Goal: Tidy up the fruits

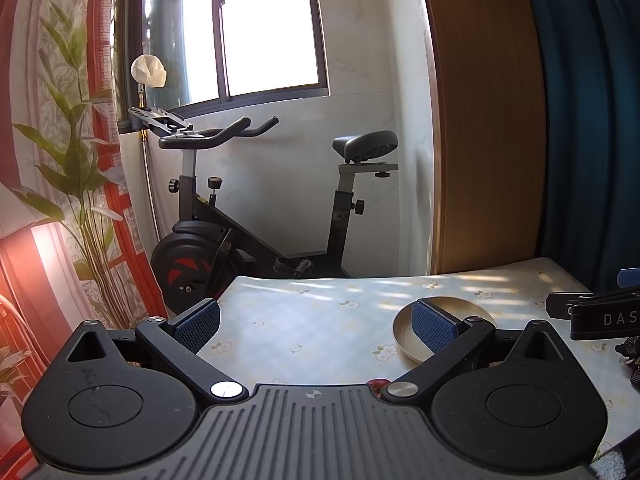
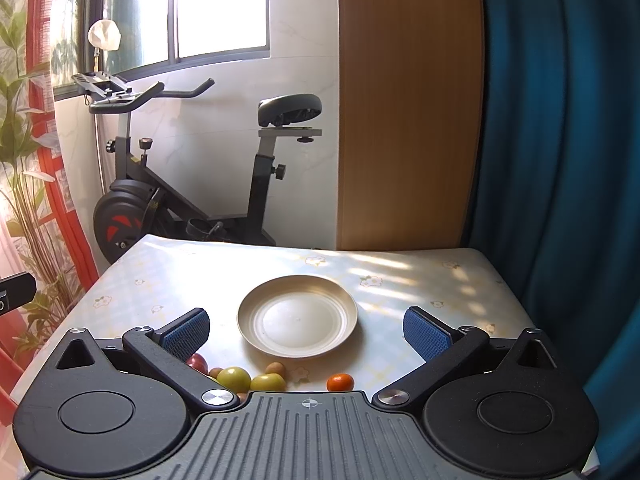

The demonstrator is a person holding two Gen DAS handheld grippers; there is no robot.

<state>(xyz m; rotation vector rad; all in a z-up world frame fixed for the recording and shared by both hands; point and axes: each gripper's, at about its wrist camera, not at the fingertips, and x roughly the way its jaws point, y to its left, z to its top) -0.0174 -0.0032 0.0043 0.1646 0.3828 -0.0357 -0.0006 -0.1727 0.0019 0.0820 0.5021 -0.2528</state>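
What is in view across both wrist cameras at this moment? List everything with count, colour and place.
plate: one, cream, empty, middle of the table.
green fruits: two, yellow-green, near edge in front of the plate.
orange fruit: one, orange, right of the green ones.
red fruit: one, dark red, partly hidden by the right gripper's finger.
small brown fruits: at least two, brown, among the green ones.
table: one, pale floral cover.
exercise bike: one, black, beyond the table under the window.
plant: one, green, far left.
blue curtain: one, right side.
left gripper: open, empty.
right gripper: open, empty, over the plate.
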